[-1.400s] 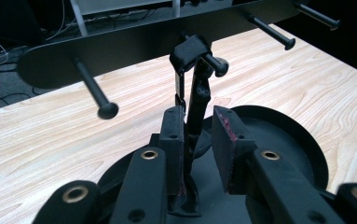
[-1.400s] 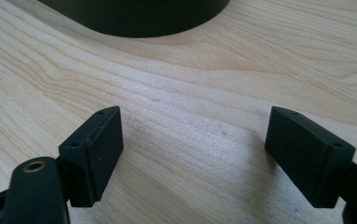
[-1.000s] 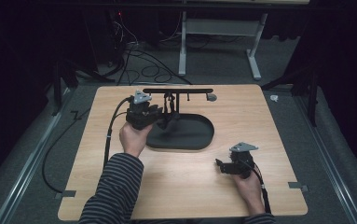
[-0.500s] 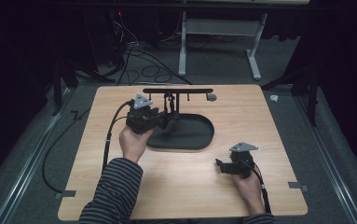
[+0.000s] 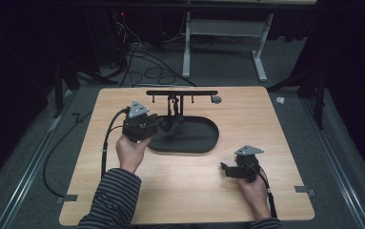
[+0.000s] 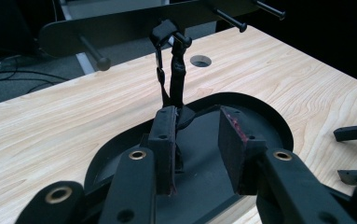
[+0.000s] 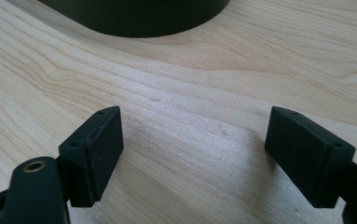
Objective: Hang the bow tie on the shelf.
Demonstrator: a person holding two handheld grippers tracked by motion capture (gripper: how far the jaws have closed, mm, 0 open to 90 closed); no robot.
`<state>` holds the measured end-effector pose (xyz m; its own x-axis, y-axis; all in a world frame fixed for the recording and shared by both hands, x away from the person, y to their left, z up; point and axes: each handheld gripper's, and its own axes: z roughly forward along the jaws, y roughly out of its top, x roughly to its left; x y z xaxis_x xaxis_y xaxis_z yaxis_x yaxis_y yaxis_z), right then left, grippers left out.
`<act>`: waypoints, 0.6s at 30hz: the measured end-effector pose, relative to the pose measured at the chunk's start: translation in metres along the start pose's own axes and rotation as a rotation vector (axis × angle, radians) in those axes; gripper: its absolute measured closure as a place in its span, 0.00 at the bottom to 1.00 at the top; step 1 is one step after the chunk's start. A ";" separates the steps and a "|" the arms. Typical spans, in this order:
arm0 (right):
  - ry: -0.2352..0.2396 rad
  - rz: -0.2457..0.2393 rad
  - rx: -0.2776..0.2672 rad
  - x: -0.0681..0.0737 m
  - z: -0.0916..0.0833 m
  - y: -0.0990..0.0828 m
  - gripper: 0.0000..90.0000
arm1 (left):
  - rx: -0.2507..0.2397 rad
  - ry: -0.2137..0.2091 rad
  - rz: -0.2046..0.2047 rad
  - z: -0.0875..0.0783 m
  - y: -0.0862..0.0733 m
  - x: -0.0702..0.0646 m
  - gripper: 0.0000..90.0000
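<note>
black strap (image 6: 160, 70) hung on rack peg (image 6: 181, 39); left gripper (image 6: 197, 140) half open, jaws just widening, empty; withdraw level, avoid snagging. right gripper (image 7: 195, 154) wide, empty.

Light wood table (image 5: 275, 143) w/ rounded corners is carrying a black oval-base peg stand (image 5: 189, 138) near its back-centre; right gripper (image 5: 225, 170) is resting front-right.

Overhead light falls evenly on the surface (image 5: 194, 181); the surrounding room stays dark. The high view is soft and grainy. Both gripper views are sharp, with faint shadows.
</note>
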<state>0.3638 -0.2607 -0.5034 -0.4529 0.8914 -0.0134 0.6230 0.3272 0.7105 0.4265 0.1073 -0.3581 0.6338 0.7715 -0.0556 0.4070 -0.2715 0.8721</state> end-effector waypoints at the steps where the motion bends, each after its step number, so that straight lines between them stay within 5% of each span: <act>1: 0.000 0.000 0.000 0.000 0.000 0.000 0.23 | 0.002 0.002 -0.003 -0.001 0.000 0.000 0.74; 18: 0.000 -0.001 0.001 0.000 0.000 0.000 0.23 | -0.017 -0.011 -0.002 -0.011 -0.008 -0.003 0.73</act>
<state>0.3638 -0.2609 -0.5033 -0.4540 0.8909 -0.0143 0.6229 0.3288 0.7098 0.4139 0.1136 -0.3597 0.6398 0.7660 -0.0628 0.3974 -0.2598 0.8801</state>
